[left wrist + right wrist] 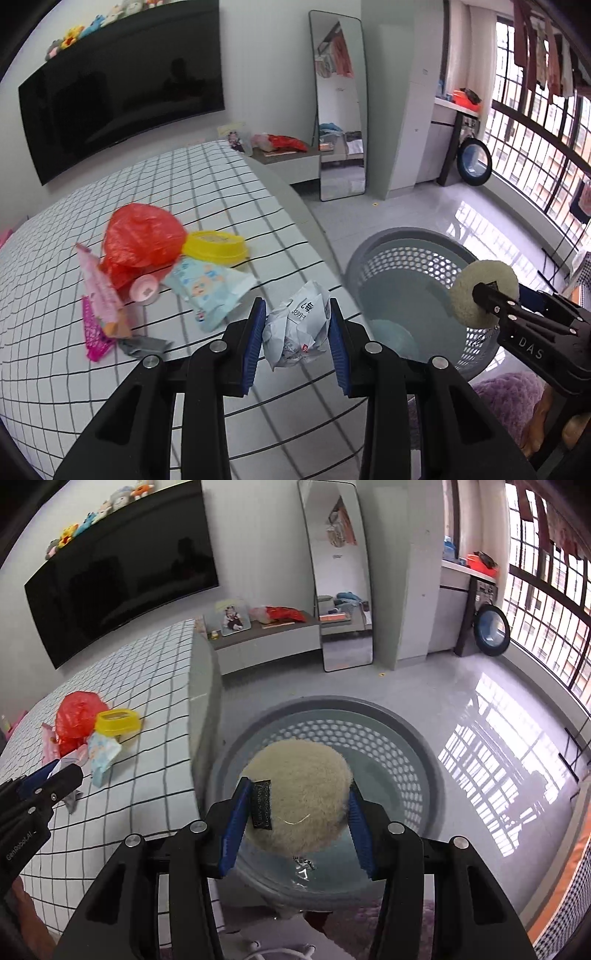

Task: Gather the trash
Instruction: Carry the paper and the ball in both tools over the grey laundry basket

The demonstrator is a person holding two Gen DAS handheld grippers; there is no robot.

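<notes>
The left gripper [297, 334] has its two blue-padded fingers closed against a crumpled white printed paper wrapper [297, 332], one pad on each side, above the near corner of the bed covered in a white sheet with a black grid [221, 192]. The right gripper [295, 821] clasps one round cream fluffy pad with a small black label [299, 794] between its two blue pads, held over the open mouth of the single round grey perforated plastic basket [406, 746], which stands on the pale glossy floor [461, 686] just beside the bed's edge; a small metal chain hangs under the pad, and the basket's bottom shows only a smooth bluish surface. Farther back on the bed lies one cluster of rubbish: one crumpled red plastic bag [142, 236], one yellow plastic tub [218, 245] touching it, one light-blue printed wipes pack [210, 291] in front, one small pink round lid [144, 290], two pink wrappers [98, 310] at the cluster's left, and one grey scrap [142, 345] nearest the camera. In the left wrist view the right gripper and its cream pad appear at the right, above the basket's rim. On the wall hangs one large black television [122, 99] with a row of small plush toys [92, 26] along its top, and one tall standing mirror [340, 107] leans beside a low grey cabinet [291, 162].
</notes>
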